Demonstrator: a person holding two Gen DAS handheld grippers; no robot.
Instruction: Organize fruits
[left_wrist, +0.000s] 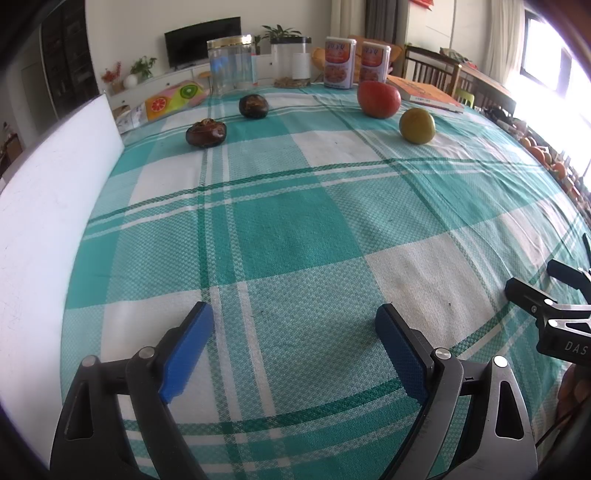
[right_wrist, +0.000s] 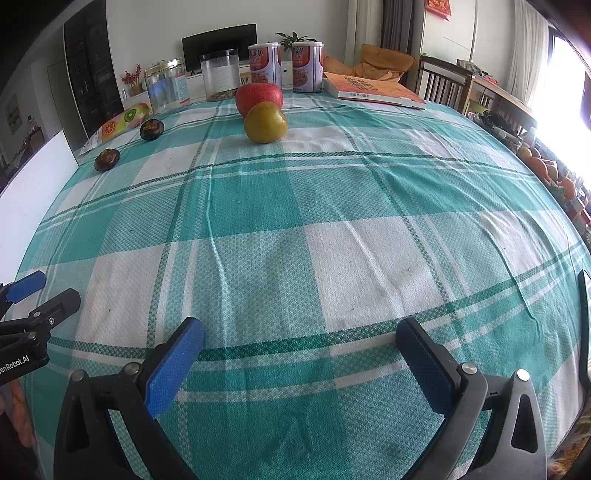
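Right wrist view, clear jar (right_wrist: 166, 86) seemingly empty, second jar (right_wrist: 220, 75) with brown bits at bottom, both grippers' fingers (right_wrist: 175, 365) spread, pinching nothing.

Wide bare stretch of checked tablecloth (right_wrist: 295, 229) ahead of both grippers, nothing on it from the near edge up to the fruit line. Left gripper (left_wrist: 293, 321) and right gripper (right_wrist: 301, 332) sit just beside each other, jaws wide with only cloth between them, so sideways room between them is tight. Left side is walled by a white board (left_wrist: 48, 206). Far-left obstacles: two dark fruits (left_wrist: 206, 133), apart. Far-centre: green fruit (right_wrist: 265, 122) touching or just in front of the red fruit (right_wrist: 259, 96). Behind those, jars (right_wrist: 165, 85), two cans (right_wrist: 264, 68) and a book (right_wrist: 373, 90) block the back edge.
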